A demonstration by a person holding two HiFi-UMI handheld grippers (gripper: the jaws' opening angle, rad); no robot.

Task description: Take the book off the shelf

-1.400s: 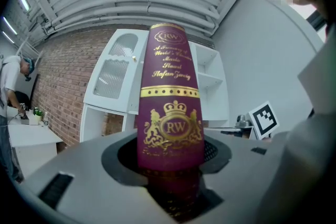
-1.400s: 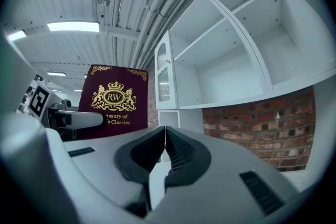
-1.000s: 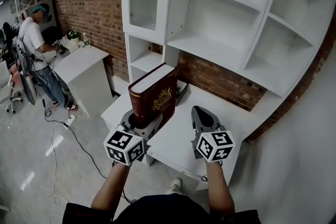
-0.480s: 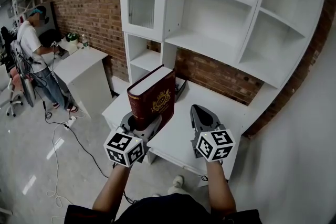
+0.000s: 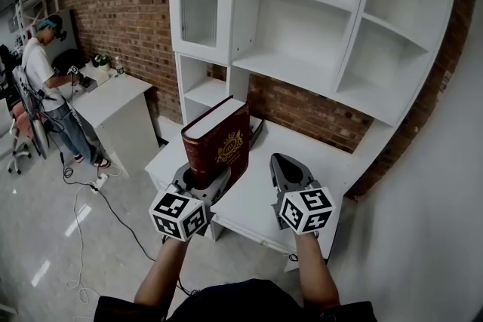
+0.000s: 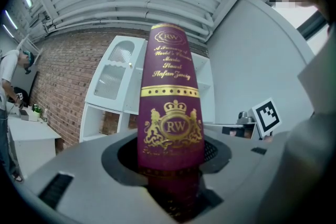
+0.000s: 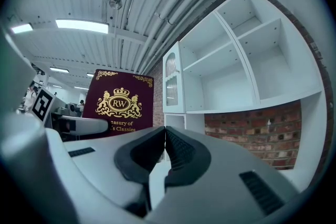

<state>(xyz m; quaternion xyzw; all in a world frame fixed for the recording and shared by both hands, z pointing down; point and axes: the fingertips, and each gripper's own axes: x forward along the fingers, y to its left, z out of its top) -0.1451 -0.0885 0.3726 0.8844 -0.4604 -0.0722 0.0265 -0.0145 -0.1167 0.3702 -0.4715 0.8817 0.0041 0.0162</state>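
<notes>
A thick dark-red book [image 5: 219, 145] with gold crest print stands upright in my left gripper [image 5: 202, 179], whose jaws are shut on its lower spine end. In the left gripper view the book's spine [image 6: 170, 113] rises between the two jaws. The book is held clear of the white shelf unit [image 5: 317, 34], over the white desk [image 5: 249, 200]. My right gripper [image 5: 289, 168] hovers beside it to the right, shut with nothing between its pads. The right gripper view shows the book's cover [image 7: 119, 105] to the left of the shut right gripper [image 7: 164, 136].
The shelf unit's compartments stand empty against a brick wall [image 5: 121, 4]. A dark object [image 5: 258, 129] lies on the desk behind the book. A person [image 5: 47, 79] stands at a white cabinet [image 5: 121, 109] far left. Cables [image 5: 83, 200] trail on the floor.
The book and both grippers have kept their places relative to each other. The view has pulled back slightly from the shelf.
</notes>
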